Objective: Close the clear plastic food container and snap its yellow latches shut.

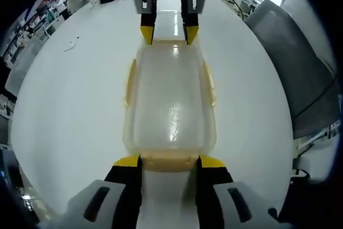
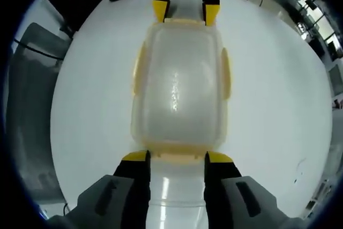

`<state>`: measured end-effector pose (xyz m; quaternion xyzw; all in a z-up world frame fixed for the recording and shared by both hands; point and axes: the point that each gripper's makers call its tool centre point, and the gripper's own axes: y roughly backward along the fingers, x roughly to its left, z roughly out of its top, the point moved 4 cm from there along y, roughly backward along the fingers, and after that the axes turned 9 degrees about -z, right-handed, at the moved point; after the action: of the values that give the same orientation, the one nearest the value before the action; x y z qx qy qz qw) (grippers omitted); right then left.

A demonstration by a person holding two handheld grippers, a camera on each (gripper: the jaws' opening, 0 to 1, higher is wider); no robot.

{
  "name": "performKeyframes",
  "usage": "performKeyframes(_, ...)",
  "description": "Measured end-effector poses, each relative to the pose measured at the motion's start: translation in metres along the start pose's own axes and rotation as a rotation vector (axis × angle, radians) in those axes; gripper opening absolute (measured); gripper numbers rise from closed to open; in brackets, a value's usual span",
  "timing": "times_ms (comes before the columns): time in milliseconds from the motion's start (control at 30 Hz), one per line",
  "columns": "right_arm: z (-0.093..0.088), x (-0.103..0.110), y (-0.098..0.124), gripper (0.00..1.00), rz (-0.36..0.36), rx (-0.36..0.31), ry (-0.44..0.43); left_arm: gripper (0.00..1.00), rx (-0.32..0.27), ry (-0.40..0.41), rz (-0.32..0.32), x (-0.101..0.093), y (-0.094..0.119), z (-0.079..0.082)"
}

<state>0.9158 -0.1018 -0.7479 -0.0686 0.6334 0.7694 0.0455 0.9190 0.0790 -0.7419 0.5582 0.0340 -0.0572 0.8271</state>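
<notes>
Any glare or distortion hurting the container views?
Left gripper view: bright streak on the container lid, a reflection band on the white table, edges bowed by fisheye. Right gripper view: glare spot at lid centre, yellow latches readable, periphery curved and dim.

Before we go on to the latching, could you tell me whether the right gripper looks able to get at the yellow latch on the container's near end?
Probably yes: the right gripper sits with its jaws open astride the near-end latch of the container, nothing between.
</notes>
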Motion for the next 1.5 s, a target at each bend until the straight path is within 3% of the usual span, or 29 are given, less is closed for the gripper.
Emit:
performKeyframes(167, 0.003, 0.002, 0.003, 0.34, -0.003, 0.014, 0.025, 0.32, 0.024, -0.001, 0.008, 0.000, 0.004, -0.001)
performKeyframes(433, 0.019, 0.002, 0.031, 0.34, -0.018, -0.024, 0.035, 0.32, 0.034, 0.013, 0.021, -0.007, 0.036, -0.001)
performKeyframes(800, 0.030, 0.007, 0.070, 0.34, -0.022, -0.077, 0.074, 0.32, 0.066, 0.034, 0.038, -0.037, 0.078, 0.014)
performKeyframes(1100, 0.011, 0.007, 0.098, 0.34, -0.029, -0.100, 0.088, 0.32, 0.049, 0.038, 0.064, -0.045, 0.090, 0.042)
performKeyframes(1500, -0.037, 0.008, 0.120, 0.34, -0.016, -0.097, 0.054, 0.32, 0.037, 0.003, 0.055, -0.037, 0.074, 0.087)
